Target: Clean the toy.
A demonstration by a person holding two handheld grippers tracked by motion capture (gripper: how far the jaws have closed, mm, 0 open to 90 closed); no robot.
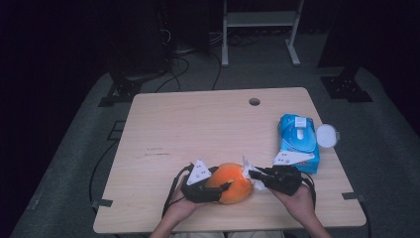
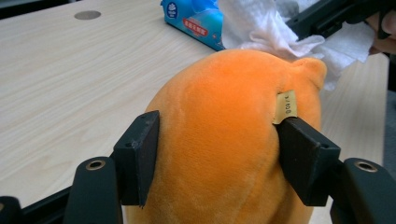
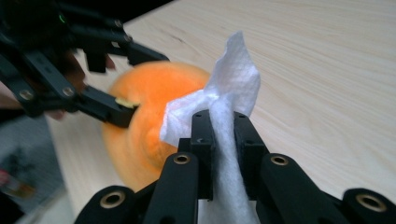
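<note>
One orange plush toy (image 1: 232,182) lies at the lower centre of the high view, near the front edge of the one light wooden table (image 1: 198,124). The left gripper (image 1: 218,187) comes in from the lower left of that frame and has the toy clamped: in the left gripper view its two black jaws press into the plush toy (image 2: 224,140) from either side, spread wide by its bulk, and one small yellowish tag (image 2: 284,106) sits just above the right-hand jaw.

The right gripper (image 1: 255,173) reaches in from the lower right of the high view. In the right gripper view its jaws stand nearly together, pinching one white wet wipe (image 3: 224,112) that sticks up between them at the centre of the frame; the wipe's free end touches the toy's side, as the left gripper view shows at its upper right (image 2: 280,32).

One blue pack of wipes (image 1: 297,141) lies to the right of centre in the high view, just beyond the right gripper, and one round white lid (image 1: 327,135) rests against its right edge. One round cable hole (image 1: 254,101) marks the table's far side.
</note>
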